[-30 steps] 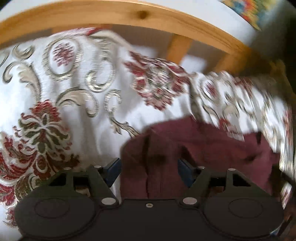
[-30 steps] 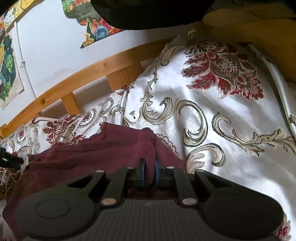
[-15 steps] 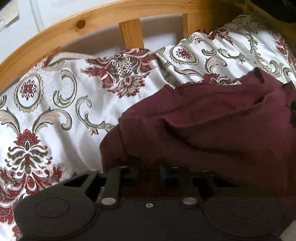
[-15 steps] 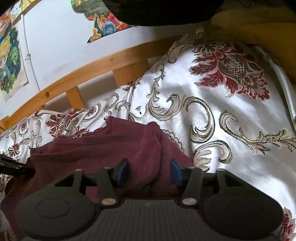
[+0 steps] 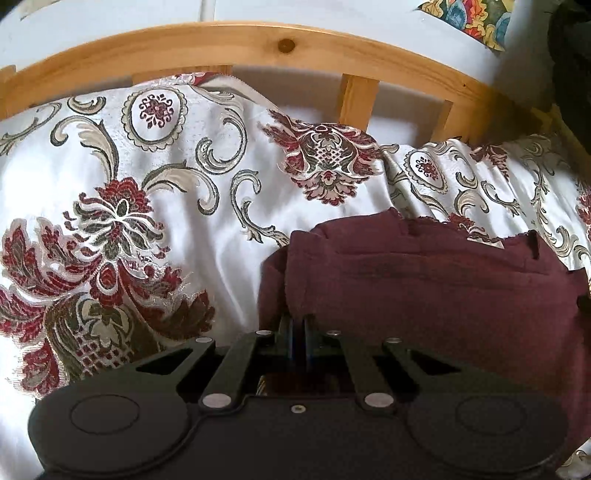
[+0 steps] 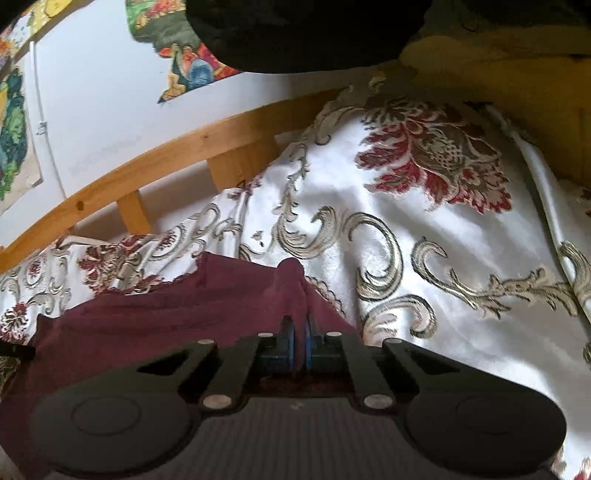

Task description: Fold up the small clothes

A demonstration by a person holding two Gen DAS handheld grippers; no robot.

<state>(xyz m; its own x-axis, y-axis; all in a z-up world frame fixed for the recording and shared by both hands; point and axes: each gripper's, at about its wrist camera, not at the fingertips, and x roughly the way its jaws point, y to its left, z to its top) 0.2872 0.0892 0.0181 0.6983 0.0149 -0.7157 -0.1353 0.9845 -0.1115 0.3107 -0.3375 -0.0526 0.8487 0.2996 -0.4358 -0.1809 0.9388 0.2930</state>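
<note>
Both pairs of jaws, seen parted over the maroon garment point(image 5: 424, 288) moments ago, have just been closing and now pinch its cloth.

Left wrist view: the left gripper point(image 5: 298, 326) has its blue pads drawn narrow together on the garment's near left corner, where a fold of the cloth rises between them. The garment lies spread to the right across a white satin bedspread point(image 5: 177, 206) patterned with red flowers and gold scrolls, its far edge ragged against the fabric. A wooden bed rail point(image 5: 258, 40) with upright slats curves across the back, below a white wall point(image 5: 332, 14) bearing part of a colourful picture point(image 5: 469, 18).

Right wrist view: the right gripper point(image 6: 300, 332) also has its pads nearly meeting, clamped on a raised ridge at the garment's right edge. The cloth stretches away to the left over the bedspread. A dark shape point(image 6: 295, 33) and a mustard-yellow fabric point(image 6: 517, 85) fill the top of the frame.
</note>
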